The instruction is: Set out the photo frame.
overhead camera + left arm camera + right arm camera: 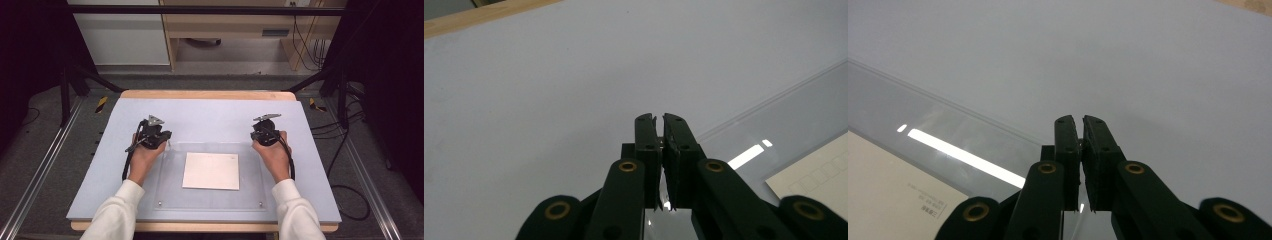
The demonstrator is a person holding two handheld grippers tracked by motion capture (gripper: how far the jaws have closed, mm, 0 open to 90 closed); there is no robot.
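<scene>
White long sleeves; black claws with brass-ringed pivots, grey triangular plates, trailing black cables

Even overhead light keeps the grey mat bright; surroundings fall dark. Glare streaks cross the clear acrylic sheet; nearby jaws blur softly.

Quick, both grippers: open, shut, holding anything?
Left gripper: jaws shut, holding nothing.
Right gripper: jaws shut, holding nothing.
</scene>
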